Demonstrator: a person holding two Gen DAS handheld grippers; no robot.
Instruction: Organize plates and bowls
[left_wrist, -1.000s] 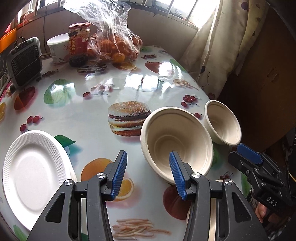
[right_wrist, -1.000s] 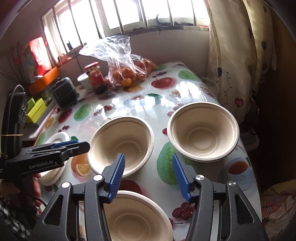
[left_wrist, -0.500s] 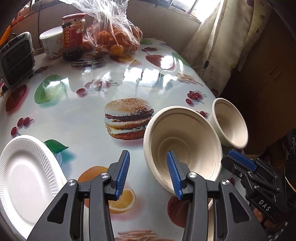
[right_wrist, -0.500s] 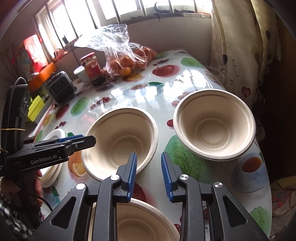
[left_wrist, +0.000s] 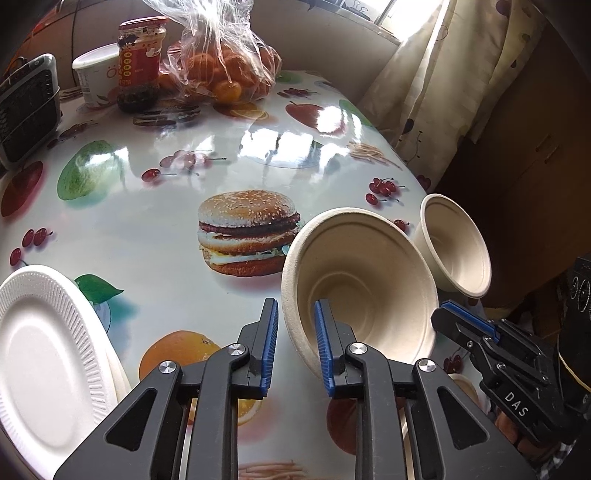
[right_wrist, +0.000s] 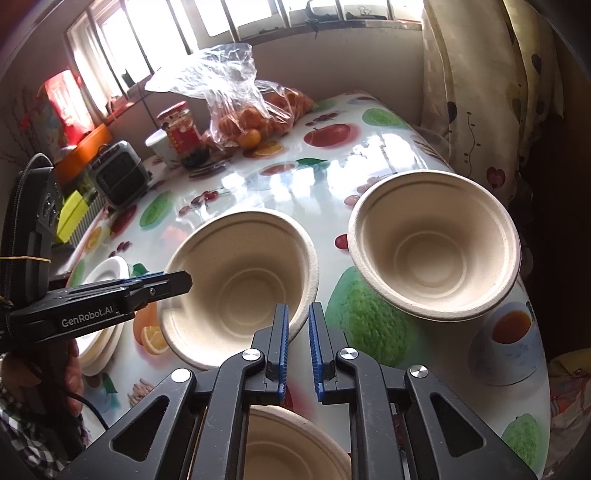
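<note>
Three beige paper bowls sit on the fruit-print table. My left gripper (left_wrist: 295, 332) straddles the left rim of the middle bowl (left_wrist: 369, 288). Its jaws are closing, one finger inside and one outside, with a thin gap still at the outer pad. My right gripper (right_wrist: 297, 332) is shut on the right rim of that same middle bowl (right_wrist: 240, 280). A second bowl (right_wrist: 432, 243) stands to the right. A third bowl (right_wrist: 291, 443) lies beneath the right gripper, partly hidden. White foam plates (left_wrist: 44, 350) are stacked at the left.
At the table's far end are a bag of oranges (left_wrist: 221, 74), a red jar (left_wrist: 142, 62), a white tub (left_wrist: 96, 74) and a small heater (left_wrist: 26, 107). A curtain (left_wrist: 436, 92) hangs past the right table edge. A hand (right_wrist: 70, 369) holds the left gripper.
Both grippers' jaws have narrowed. The right one sank slightly and closed onto the middle bowl's right rim. The left one edged toward the bowl, its fingers now straddling the left rim.
</note>
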